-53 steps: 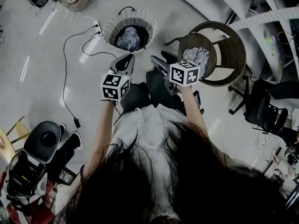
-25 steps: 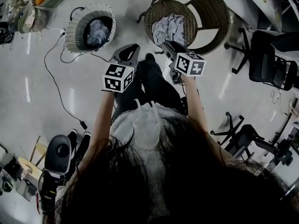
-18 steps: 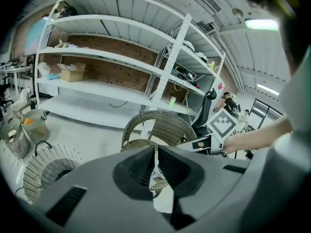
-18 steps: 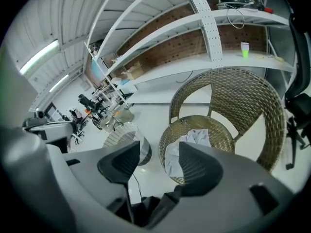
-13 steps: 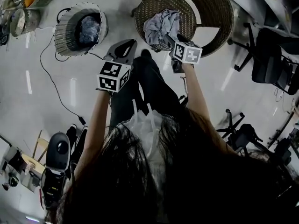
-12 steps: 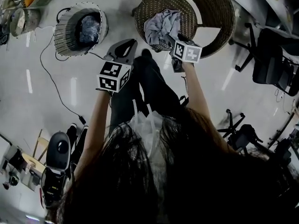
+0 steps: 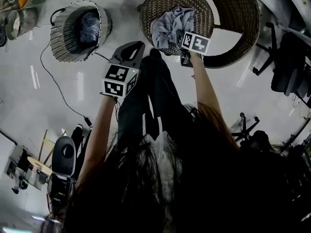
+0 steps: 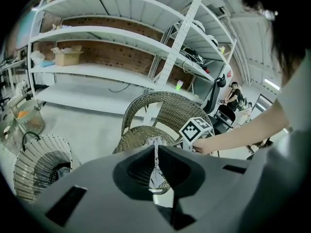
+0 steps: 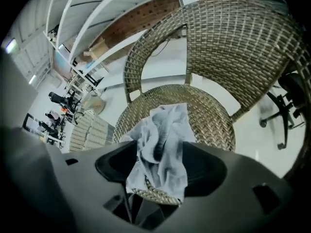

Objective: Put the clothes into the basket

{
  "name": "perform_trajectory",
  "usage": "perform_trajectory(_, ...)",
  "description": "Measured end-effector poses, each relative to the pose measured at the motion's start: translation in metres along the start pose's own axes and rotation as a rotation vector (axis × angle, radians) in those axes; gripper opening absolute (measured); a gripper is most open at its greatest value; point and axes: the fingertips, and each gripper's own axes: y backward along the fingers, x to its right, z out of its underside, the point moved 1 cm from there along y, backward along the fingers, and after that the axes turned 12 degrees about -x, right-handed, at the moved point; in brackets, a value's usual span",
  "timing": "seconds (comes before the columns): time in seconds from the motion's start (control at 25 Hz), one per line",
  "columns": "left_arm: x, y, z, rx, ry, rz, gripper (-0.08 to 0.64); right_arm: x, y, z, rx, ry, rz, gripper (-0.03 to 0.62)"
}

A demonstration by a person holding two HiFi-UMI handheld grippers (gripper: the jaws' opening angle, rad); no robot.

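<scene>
A crumpled grey cloth [image 7: 169, 27] lies on the seat of a wicker chair [image 7: 232, 29]. My right gripper [image 7: 181, 37] hangs just over it, pointing steeply down. Its jaws have just been opening and now stand wide, open either side of the cloth [image 9: 163, 144] without pressing it. My left gripper [image 7: 137, 44] hovers shut and empty over the floor, between the chair and the woven laundry basket [image 7: 59, 30]. A blue garment [image 7: 89, 21] lies inside that basket. In the left gripper view the left gripper [image 8: 155, 149] points at the chair [image 8: 167, 113], with the basket [image 8: 36, 166] at lower left.
The person's dark-trousered legs [image 7: 155, 93] stand below the chair. A black cable [image 7: 65, 101] runs across the floor on the left. Small baskets [image 7: 19, 6] sit at top left, office chairs [image 7: 286, 64] at the right. White shelving [image 8: 121, 52] stands behind the chair.
Both grippers have dropped toward the chair. The right one went from the seat's front edge to over the grey cloth. The left one followed a shorter way, jaws still together.
</scene>
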Motion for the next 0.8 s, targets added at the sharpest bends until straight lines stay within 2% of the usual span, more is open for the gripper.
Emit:
perform_trajectory(0.2,-0.011,-0.019,0.012,-0.037,0.007,0.007,0.025,0.019,-0.042,-0.001,-0.09,-0.019,0.038,0.284)
perform_trajectory(0.4,-0.033,-0.029,0.021,-0.044,0.068,-0.029,0.024,0.01,-0.075,0.006,-0.18,-0.019,-0.027,0.282)
perform_trajectory(0.64,-0.049,-0.029,0.029,-0.027,0.144,-0.06,0.025,0.014,-0.091,0.008,-0.257,0.031,0.013,0.28)
perform_trajectory(0.72,-0.05,-0.027,0.033,-0.028,0.15,-0.064,0.025,0.012,-0.09,0.009,-0.289,0.037,0.003,0.243)
perform_trajectory(0.8,-0.049,-0.024,0.038,-0.031,0.155,-0.068,0.025,0.009,-0.086,0.014,-0.321,0.031,-0.032,0.141)
